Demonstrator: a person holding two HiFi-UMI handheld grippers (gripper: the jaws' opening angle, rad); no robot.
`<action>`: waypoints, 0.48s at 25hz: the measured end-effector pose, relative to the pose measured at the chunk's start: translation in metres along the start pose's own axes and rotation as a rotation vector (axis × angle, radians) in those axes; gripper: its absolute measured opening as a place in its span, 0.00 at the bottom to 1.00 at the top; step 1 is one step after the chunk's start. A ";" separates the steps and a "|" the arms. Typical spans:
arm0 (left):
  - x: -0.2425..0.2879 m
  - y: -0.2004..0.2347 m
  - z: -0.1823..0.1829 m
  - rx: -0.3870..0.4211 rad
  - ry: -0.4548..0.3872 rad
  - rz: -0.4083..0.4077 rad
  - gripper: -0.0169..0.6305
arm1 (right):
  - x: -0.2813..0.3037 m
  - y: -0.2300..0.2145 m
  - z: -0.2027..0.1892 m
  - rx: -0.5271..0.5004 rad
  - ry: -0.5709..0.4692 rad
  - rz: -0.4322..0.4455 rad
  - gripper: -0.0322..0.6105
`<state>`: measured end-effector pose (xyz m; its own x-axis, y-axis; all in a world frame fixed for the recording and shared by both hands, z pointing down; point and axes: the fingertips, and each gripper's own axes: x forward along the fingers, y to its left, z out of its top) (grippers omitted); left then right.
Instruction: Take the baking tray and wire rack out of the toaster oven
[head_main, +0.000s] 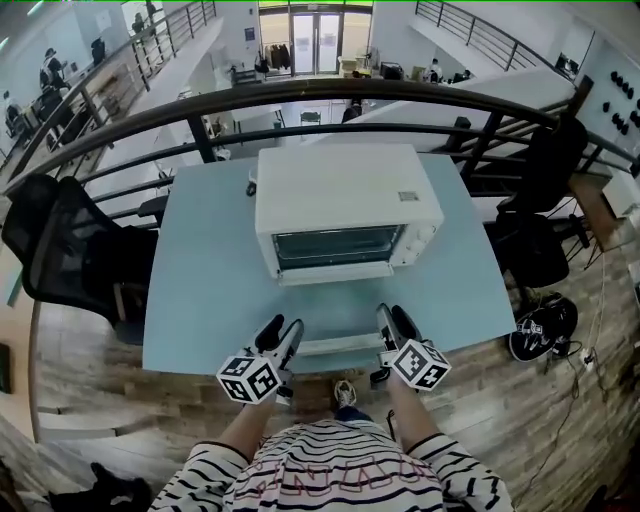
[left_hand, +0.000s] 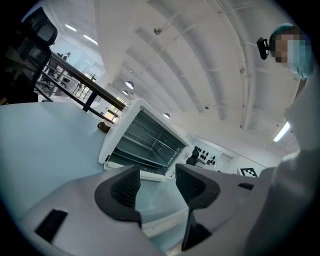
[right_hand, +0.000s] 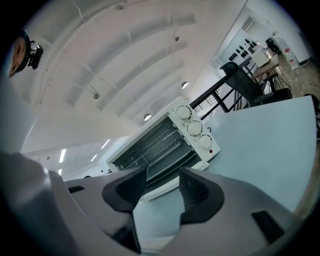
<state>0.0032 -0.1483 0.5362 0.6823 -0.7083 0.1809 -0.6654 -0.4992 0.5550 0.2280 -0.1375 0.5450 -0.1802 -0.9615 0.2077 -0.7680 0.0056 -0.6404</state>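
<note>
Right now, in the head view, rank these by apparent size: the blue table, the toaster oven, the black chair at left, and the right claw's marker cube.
1. Blue table.
2. Toaster oven and black chair: too close to rank.
3. Marker cube on the right claw: smallest, though nearest the camera.

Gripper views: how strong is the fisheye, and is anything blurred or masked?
Left gripper view: strong fisheye, tilted, dark corners, mosaic patch at top right, toaster oven sharp. Right gripper view: same distortion and dark corners, oven dials sharp. Head view: railing bowed into an arc, lighting even, no hard shadows.
</note>
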 end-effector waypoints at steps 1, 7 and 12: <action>0.007 0.002 0.003 -0.008 -0.005 0.009 0.34 | 0.009 -0.004 0.003 0.002 0.010 0.007 0.37; 0.049 0.011 0.014 -0.029 -0.030 0.057 0.34 | 0.056 -0.025 0.023 0.018 0.064 0.036 0.37; 0.075 0.026 0.019 -0.078 -0.065 0.101 0.34 | 0.093 -0.040 0.023 0.110 0.100 0.058 0.37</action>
<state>0.0312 -0.2240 0.5493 0.5903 -0.7851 0.1874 -0.7022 -0.3850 0.5989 0.2560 -0.2337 0.5735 -0.2869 -0.9283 0.2366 -0.6834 0.0253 -0.7296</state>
